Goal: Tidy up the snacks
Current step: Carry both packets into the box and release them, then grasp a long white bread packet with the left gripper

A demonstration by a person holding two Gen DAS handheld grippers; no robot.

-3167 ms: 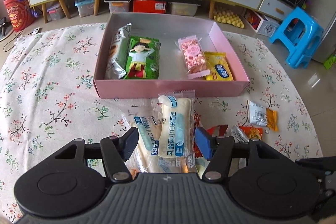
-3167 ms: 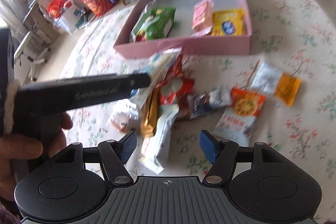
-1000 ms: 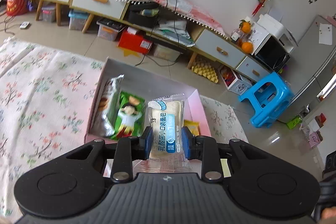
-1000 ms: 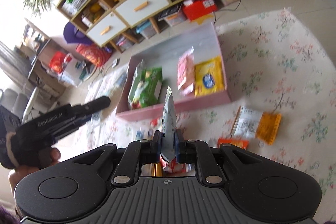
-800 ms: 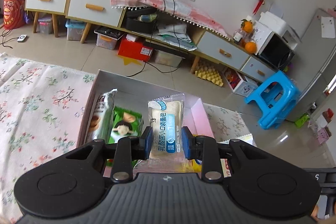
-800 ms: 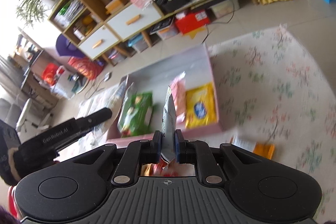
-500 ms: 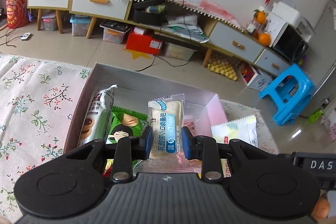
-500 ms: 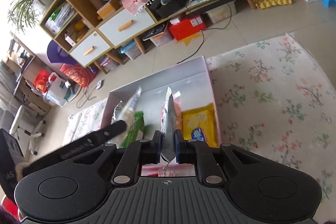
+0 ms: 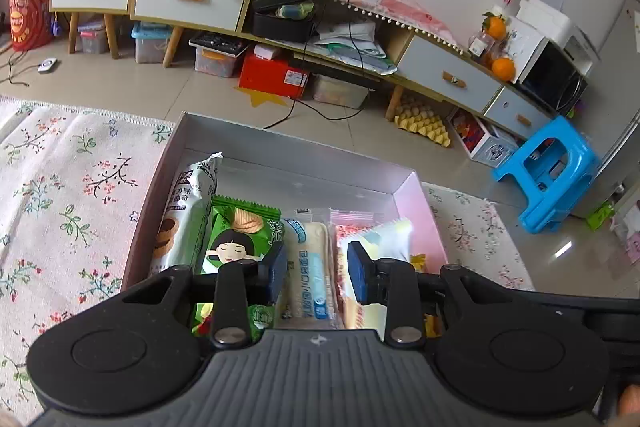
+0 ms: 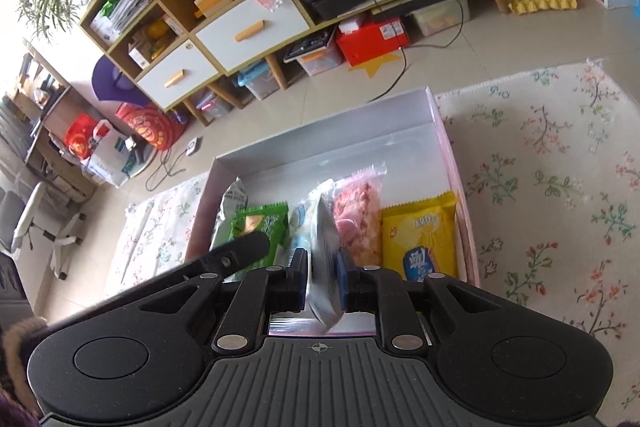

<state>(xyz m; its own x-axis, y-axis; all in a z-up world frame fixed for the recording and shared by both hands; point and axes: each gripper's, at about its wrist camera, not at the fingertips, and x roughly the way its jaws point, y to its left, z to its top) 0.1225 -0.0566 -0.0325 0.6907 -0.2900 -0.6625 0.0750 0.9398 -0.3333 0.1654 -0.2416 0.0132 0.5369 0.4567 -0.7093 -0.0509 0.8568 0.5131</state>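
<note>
between spread left tongs (image 9: pixel 316 277), bread packet (image 9: pixel 312 267)

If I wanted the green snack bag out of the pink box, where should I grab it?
Probably by its far crimped top edge, coming from above. The green snack bag lies flat in the pink box, squeezed between the cookie pack and the white bread packet, so its long sides are blocked. That serrated end is thin and sits free.

Bright daylight, fisheye-bent edges, floor glare right.
</note>
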